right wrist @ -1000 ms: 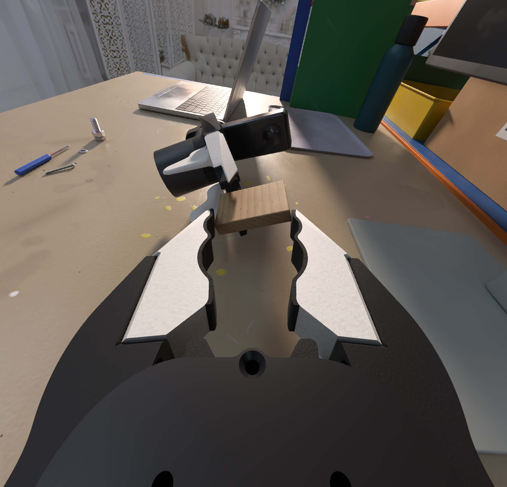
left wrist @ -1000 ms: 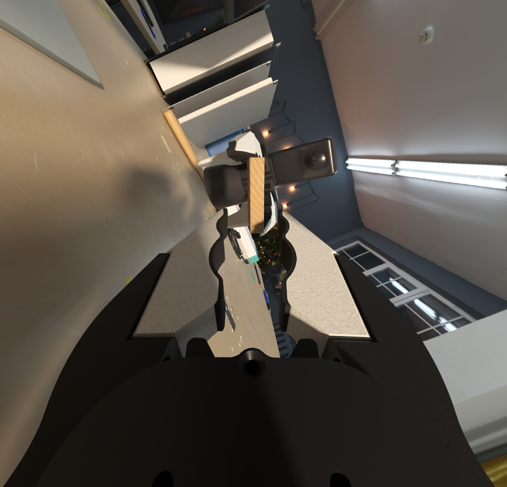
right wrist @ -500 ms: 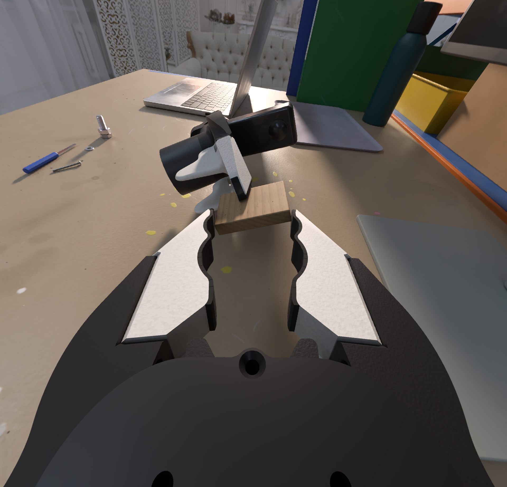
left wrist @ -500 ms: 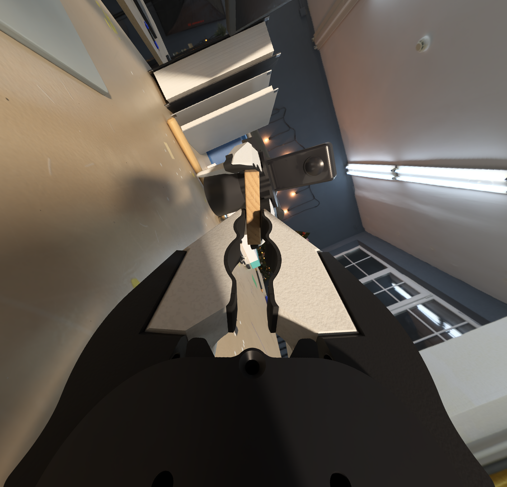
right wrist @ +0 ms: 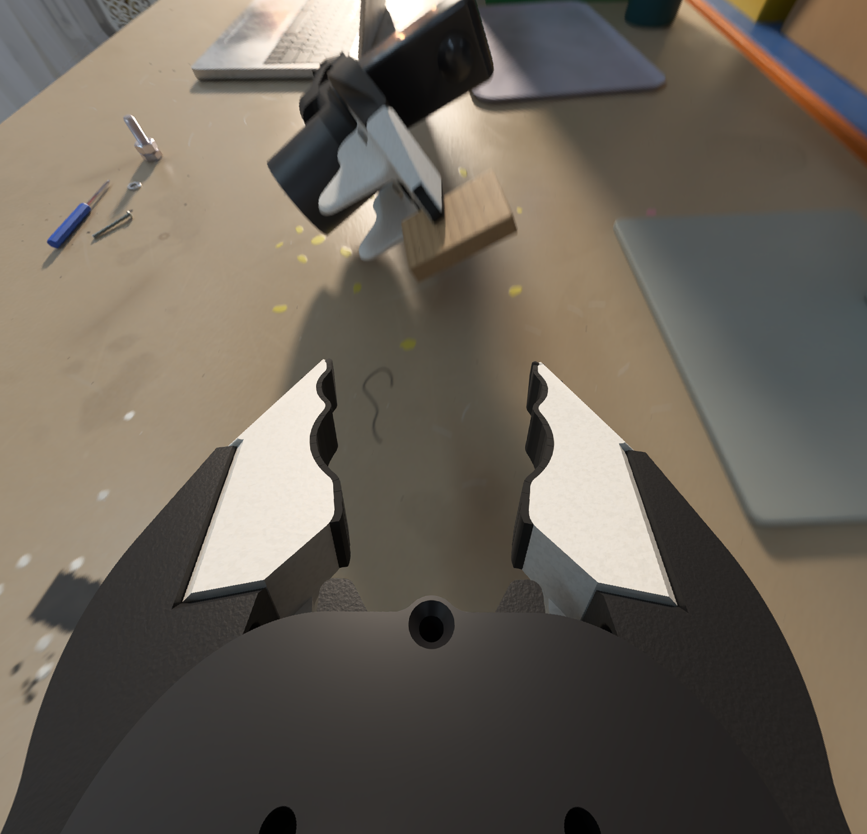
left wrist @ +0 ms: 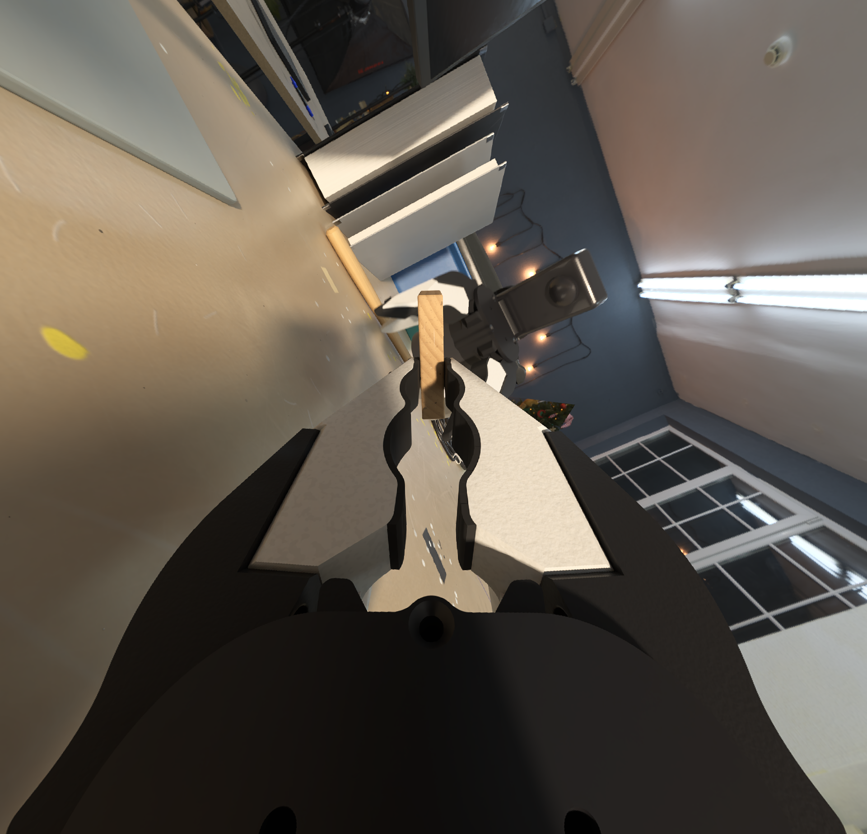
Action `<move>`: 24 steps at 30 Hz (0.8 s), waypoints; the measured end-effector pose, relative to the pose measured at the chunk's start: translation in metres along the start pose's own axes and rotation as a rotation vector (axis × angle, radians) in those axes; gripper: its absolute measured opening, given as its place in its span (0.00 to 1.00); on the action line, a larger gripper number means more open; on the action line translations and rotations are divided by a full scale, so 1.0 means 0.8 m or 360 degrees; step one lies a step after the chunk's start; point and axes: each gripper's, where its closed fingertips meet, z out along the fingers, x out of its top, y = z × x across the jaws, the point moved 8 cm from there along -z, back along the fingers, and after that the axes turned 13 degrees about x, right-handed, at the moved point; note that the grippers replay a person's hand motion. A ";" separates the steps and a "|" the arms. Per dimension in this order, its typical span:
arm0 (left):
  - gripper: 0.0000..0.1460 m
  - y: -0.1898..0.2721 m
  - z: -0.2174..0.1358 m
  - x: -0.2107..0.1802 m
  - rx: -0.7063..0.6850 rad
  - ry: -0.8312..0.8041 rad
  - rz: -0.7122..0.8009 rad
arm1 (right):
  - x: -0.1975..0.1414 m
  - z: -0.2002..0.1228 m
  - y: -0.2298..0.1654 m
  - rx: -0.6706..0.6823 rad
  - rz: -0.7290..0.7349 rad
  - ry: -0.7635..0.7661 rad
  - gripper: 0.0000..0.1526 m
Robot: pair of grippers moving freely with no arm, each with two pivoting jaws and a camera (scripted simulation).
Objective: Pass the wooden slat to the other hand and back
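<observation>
right gripper [right wrist: 431, 384] now off wooden slat [right wrist: 462, 224]

one slat [right wrist: 462, 227], two grippers [right wrist: 431, 389], one laptop [right wrist: 281, 37]

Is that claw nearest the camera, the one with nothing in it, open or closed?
Open. The right gripper has its jaws spread wide with only bare table between them; the wooden slat sits in the left gripper.

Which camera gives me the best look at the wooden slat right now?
The right wrist view: the wooden slat shows its broad face and an edge, held above the table by the left gripper. The left wrist view shows only its narrow edge between the fingers.
</observation>
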 end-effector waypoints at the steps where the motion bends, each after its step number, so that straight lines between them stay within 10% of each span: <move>1: 0.06 -0.001 0.000 0.000 0.0003 0.0000 -0.0005 | -0.009 -0.007 -0.005 -0.0013 0.0047 -0.0018 0.54; 9: 0.06 -0.003 0.002 -0.001 0.0010 -0.0016 -0.0031 | -0.051 -0.011 -0.025 0.0000 0.0160 -0.0286 0.51; 24: 0.06 -0.003 0.001 -0.005 0.0077 -0.0055 -0.0011 | -0.037 0.040 -0.006 0.0100 -0.0038 -0.0511 0.08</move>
